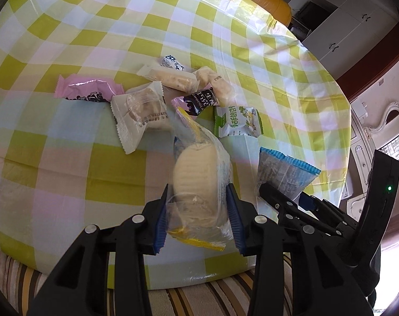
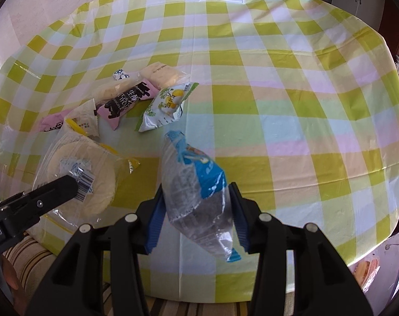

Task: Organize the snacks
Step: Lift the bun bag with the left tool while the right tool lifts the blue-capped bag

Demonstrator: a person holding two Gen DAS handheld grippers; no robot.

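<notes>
- Tablecloth (image 1: 68, 158), checked in yellow-green and white, is lying spread beneath both sets of jaws and covering the round table.
- Left gripper (image 1: 198, 220) is clenching its blue pads on a pale round cake in a clear wrapper with yellow ends (image 1: 196, 181); the packet is filling the gap between the jaws and sticking out past their tips, lifted off the cloth.
- Right gripper (image 2: 196, 210) is gripping a dark snack in a clear and blue wrapper (image 2: 194, 187); the packet is standing between the jaws, its blue crimped top rising beyond the tips.
- Beyond the left jaws, the other snacks are lying in a loose heap on the cloth: a white wrapped cake (image 1: 139, 113) and a pink packet (image 1: 87, 90) ahead and to the left, a green and white packet (image 1: 237, 121) ahead and to the right.
- A dark chocolate bar (image 1: 199, 102) is lying between those, with beige bars (image 1: 173, 79) behind it.
- A small blue-and-white candy (image 1: 171, 63) is sitting farthest from the jaws.
</notes>
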